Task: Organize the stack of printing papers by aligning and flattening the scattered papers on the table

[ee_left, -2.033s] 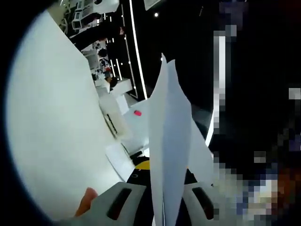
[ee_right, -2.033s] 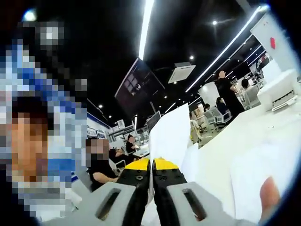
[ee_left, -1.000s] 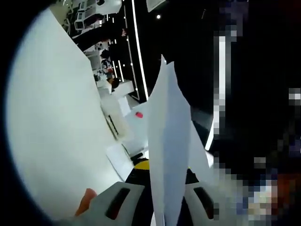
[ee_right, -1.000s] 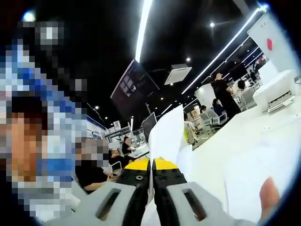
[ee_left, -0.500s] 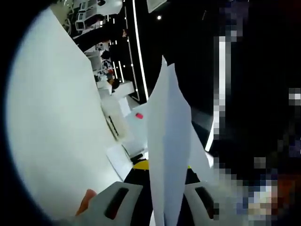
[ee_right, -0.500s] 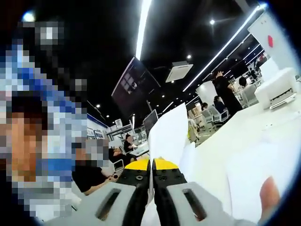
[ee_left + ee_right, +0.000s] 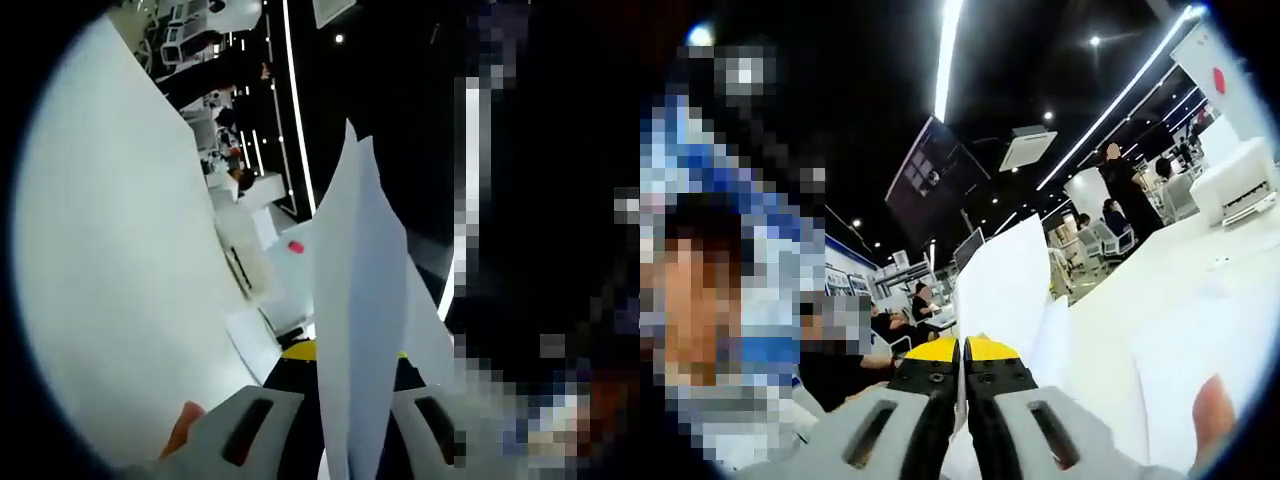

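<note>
Papers [image 7: 358, 300] pinched edge-on in left tool [image 7: 345, 375]; right tool [image 7: 962, 352] clamped on papers.

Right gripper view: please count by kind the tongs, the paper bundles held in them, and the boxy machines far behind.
Grey tongs with yellow tips: 1
White paper bundle held in them: 1
White boxy machine: 1
Total: 3

Two tools [image 7: 345, 375] [image 7: 962, 350] — one paper stack [image 7: 360, 300] — one table [image 7: 110, 260].
</note>
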`<state>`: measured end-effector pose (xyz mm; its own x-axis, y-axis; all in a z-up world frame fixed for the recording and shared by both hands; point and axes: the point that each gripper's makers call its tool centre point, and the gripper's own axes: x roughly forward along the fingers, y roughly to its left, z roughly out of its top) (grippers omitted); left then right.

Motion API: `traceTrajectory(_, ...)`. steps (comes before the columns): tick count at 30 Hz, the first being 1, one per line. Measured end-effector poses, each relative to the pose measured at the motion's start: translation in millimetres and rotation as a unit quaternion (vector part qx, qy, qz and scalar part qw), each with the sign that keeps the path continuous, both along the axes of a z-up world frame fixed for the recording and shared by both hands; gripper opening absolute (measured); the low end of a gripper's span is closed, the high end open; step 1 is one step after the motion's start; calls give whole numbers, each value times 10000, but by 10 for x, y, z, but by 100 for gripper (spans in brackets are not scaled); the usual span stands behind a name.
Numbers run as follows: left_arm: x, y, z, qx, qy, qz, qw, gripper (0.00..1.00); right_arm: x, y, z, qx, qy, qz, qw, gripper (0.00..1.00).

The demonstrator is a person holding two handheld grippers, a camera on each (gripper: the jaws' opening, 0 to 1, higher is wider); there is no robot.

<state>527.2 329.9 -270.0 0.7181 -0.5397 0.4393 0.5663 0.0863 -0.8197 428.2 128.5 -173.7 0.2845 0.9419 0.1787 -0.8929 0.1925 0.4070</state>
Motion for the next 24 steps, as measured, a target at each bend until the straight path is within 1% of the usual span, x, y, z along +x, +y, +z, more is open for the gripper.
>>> traceTrajectory(7,5,13,4,-45,5,21,10000,12,-47,47,7,3,7,103,9999,0)
traceTrajectory(14,7,20,2,-69,17,37,10000,12,-177,142,59,83,-13,340,9994,0)
traceTrajectory(17,6,18,3,-72,17,35,10000,12,-258,155,158,296,-17,470,9985,0)
traceTrajectory(19,-4,8,6,-74,13,32,10000,12,-317,168,182,376,-22,520,9979,0)
traceTrajectory(21,-10,7,8,-87,11,44,10000,12,-320,162,159,381,-56,451,9982,0)
traceTrajectory(22,-7,15,11,-102,8,50,9999,12,-304,157,115,363,-53,413,9985,0)
traceTrajectory(24,-6,22,13,-112,7,66,9999,12,-235,140,-22,326,149,339,9988,0)
